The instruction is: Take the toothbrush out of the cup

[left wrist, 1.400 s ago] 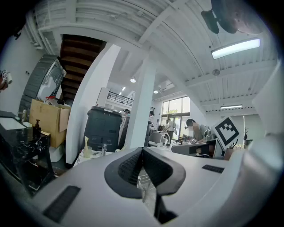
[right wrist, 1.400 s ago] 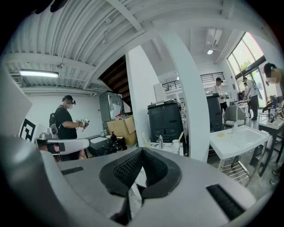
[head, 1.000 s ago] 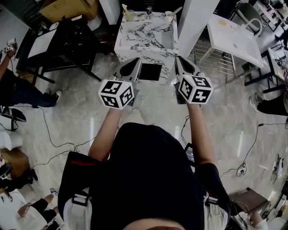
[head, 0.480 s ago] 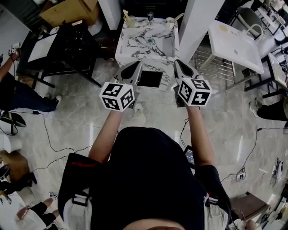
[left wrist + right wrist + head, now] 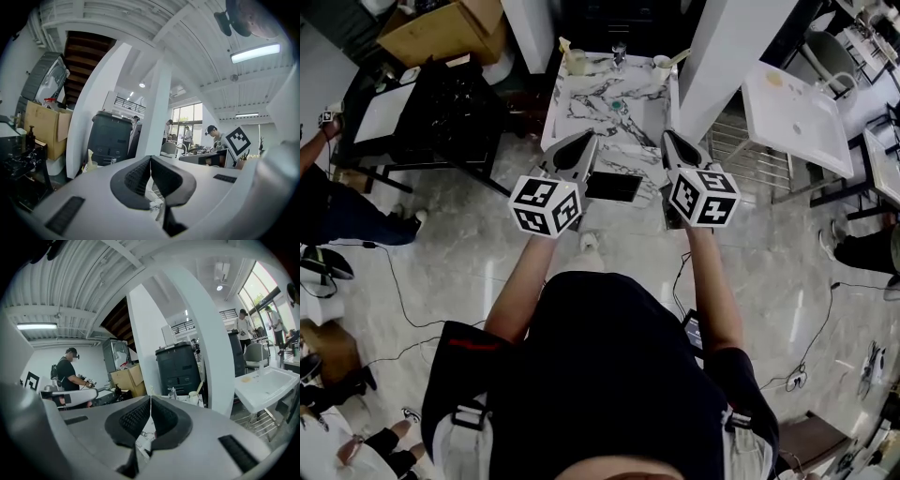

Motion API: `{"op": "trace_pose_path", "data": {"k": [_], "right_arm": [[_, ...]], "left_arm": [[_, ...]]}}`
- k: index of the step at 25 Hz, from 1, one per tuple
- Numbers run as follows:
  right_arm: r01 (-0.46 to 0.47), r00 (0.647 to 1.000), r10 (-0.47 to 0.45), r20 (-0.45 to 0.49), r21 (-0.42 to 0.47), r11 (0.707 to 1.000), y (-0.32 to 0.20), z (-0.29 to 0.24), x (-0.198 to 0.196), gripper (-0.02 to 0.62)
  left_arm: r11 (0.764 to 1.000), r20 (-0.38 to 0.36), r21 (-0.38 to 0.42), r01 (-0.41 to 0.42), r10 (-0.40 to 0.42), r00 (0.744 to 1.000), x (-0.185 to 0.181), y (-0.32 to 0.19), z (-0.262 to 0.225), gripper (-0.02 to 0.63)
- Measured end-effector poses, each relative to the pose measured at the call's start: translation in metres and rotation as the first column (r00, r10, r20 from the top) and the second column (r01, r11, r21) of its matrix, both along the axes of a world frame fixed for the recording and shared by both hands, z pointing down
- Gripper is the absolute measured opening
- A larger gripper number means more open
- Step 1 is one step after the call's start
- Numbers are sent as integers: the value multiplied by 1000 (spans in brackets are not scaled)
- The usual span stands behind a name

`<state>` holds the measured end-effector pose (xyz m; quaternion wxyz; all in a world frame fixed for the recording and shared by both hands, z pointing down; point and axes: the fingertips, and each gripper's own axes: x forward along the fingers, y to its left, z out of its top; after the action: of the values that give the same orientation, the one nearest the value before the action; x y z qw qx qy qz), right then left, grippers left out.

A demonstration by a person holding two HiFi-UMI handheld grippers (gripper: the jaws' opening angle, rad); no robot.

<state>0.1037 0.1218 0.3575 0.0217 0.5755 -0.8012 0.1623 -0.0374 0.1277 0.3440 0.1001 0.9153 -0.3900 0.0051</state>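
Note:
A white cup stands at the back right of the marble sink counter, with a pale toothbrush leaning out of it to the right. The right gripper view shows this cup and its toothbrush well ahead. Another cup with a yellowish item stands at the back left and also shows in the left gripper view. My left gripper and right gripper hover side by side over the counter's front edge. Both are shut and empty, well short of the cups.
A faucet sits between the cups. A dark panel hangs at the counter's front. White pillars flank the counter. A white basin on a rack is at right, a black table at left. Cables cross the floor.
The person has stepped toward the counter. Both grippers moved forward together and now reach its front edge. The jaws stayed shut.

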Motion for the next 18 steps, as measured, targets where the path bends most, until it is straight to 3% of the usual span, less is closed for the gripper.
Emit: {"op": "trace_pose_path", "data": {"k": [18], "right_arm": [[-63,998,62,-15,-44,997,-135,0,-23,35]], "left_arm": [[997,-27,-46,-59,58,998,-18,-141,-2,14]]}}
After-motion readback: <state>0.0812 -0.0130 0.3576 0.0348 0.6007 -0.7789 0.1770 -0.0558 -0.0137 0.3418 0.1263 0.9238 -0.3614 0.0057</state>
